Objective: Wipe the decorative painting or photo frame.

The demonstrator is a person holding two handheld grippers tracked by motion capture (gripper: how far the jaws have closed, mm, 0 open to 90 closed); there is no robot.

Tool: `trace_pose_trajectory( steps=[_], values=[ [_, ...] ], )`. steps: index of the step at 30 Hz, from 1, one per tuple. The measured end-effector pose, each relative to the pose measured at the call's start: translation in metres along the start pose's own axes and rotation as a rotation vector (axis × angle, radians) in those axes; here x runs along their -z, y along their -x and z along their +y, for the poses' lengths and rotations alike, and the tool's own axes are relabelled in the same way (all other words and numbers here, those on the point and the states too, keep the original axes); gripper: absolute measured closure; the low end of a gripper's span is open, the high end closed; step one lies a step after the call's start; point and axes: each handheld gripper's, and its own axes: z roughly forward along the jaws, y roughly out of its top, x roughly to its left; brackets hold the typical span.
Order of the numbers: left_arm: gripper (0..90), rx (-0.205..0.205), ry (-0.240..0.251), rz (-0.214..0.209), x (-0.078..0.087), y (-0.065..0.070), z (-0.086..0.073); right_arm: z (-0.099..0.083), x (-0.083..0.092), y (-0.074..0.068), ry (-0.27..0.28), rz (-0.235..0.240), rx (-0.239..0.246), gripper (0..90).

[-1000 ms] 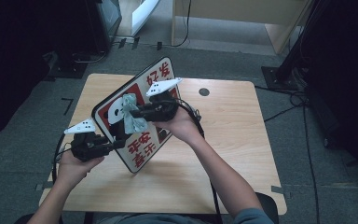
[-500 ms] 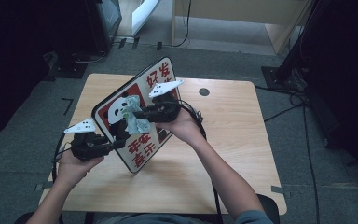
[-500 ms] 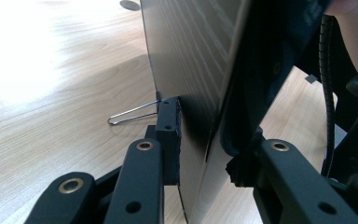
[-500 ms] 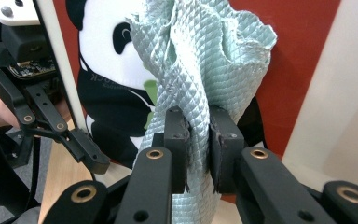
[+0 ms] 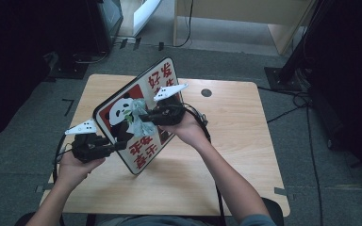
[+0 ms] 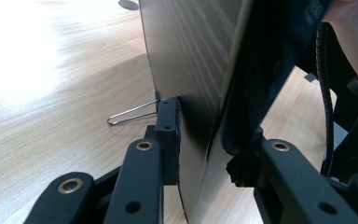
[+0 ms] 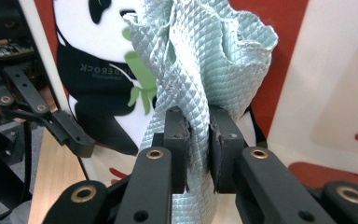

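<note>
Black jaws of my left gripper (image 5: 118, 146), lower left of the high view, are clamped on the lower edge of the panda sign board (image 5: 141, 120); in the left gripper view the board (image 6: 186, 70) stands on edge between the pads, its grey back facing that camera. Board is tilted up over the wooden table (image 5: 245, 155), centre frame. My right gripper (image 5: 139, 117), mid frame, is pinched tight on a pale green textured cloth (image 7: 200, 60), bunched and pressed against the panda print on the board's front. Farther back on the table, upper right of the board, sits a small dark round hole (image 5: 206, 92).
</note>
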Motion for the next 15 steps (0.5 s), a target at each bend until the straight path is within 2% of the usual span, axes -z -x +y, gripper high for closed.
trace_pose_trajectory(
  steps=[15],
  values=[
    [70.3,-0.005,-0.004,-0.005,0.000,-0.001,0.001,-0.013,-0.002,0.004,-0.018,-0.019,-0.015,79.7]
  ],
)
